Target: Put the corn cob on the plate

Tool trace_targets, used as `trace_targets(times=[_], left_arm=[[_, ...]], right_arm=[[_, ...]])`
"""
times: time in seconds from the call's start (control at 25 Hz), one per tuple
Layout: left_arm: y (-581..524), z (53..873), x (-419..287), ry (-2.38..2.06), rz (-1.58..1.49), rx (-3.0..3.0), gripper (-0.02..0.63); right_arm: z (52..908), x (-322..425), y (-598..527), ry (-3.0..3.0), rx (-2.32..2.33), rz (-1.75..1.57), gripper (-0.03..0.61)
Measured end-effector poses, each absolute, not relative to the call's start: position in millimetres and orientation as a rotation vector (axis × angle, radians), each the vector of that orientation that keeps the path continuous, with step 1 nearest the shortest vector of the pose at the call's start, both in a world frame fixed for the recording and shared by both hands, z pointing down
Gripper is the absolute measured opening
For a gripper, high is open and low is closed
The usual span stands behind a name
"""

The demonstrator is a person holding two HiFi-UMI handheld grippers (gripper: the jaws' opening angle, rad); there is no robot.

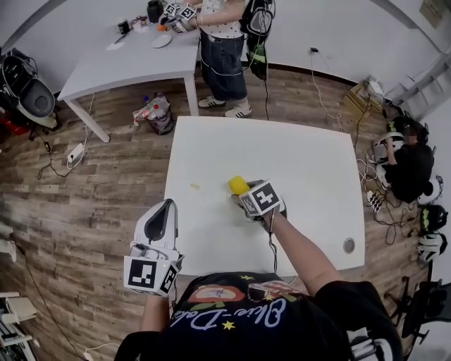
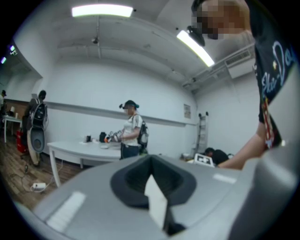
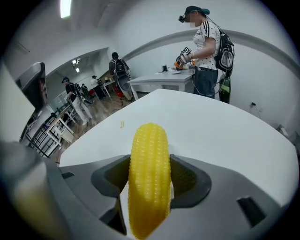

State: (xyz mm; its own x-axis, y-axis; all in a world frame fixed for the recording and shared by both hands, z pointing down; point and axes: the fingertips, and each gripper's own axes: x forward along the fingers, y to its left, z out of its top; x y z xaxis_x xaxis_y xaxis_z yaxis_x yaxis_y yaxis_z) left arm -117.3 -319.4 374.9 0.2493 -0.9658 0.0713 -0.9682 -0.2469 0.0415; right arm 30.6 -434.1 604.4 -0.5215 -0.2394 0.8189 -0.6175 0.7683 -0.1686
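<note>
Right claw (image 1: 242, 193) grips corn cob (image 3: 149, 173) lengthwise — tip pointing forward; left claw (image 1: 168, 205) seemingly closed.

Bright, even indoor light from ceiling strips (image 2: 102, 10). White bench (image 1: 303, 162) evenly lit, shadows soft, faint. Gripper views fisheye: walls bent, corners black. Left tool (image 2: 151, 177) body near lens blurred; corn cob (image 3: 149, 178) sharp.

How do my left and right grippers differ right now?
The right gripper is shut on the corn cob; the left gripper is shut on nothing. The right gripper reaches out over the table; the left gripper is held back by the table's near left edge. Both carry a marker cube.
</note>
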Motion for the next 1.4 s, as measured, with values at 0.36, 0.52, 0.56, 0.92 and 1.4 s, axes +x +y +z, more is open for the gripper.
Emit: trace_targets(times=[0.36,0.52,0.56,0.92,1.4], left_arm=[[-318,375,-120,-1.875,0.046,2.42,-0.003],[-317,374,-116,-1.866,0.046,2.426,-0.003],[-317,375,-116,-1.862,0.041,2.426,-0.003],[-324,371,-97,-1.813,0.052,2.48,-0.003],[-344,369,-69,-1.699,0.055,2.585,-0.003]], right_arm=[[613,28,-431,-2.109,0.643,0.534,0.264],[609,28,-432,-2.139,0.673,0.506,0.265],[606,29,-432,-2.152,0.68,0.505,0.265],[480,71,-437,-2.578,0.995,0.558,0.264],[414,149,-397,-2.668,1.423,0.433,0.015]])
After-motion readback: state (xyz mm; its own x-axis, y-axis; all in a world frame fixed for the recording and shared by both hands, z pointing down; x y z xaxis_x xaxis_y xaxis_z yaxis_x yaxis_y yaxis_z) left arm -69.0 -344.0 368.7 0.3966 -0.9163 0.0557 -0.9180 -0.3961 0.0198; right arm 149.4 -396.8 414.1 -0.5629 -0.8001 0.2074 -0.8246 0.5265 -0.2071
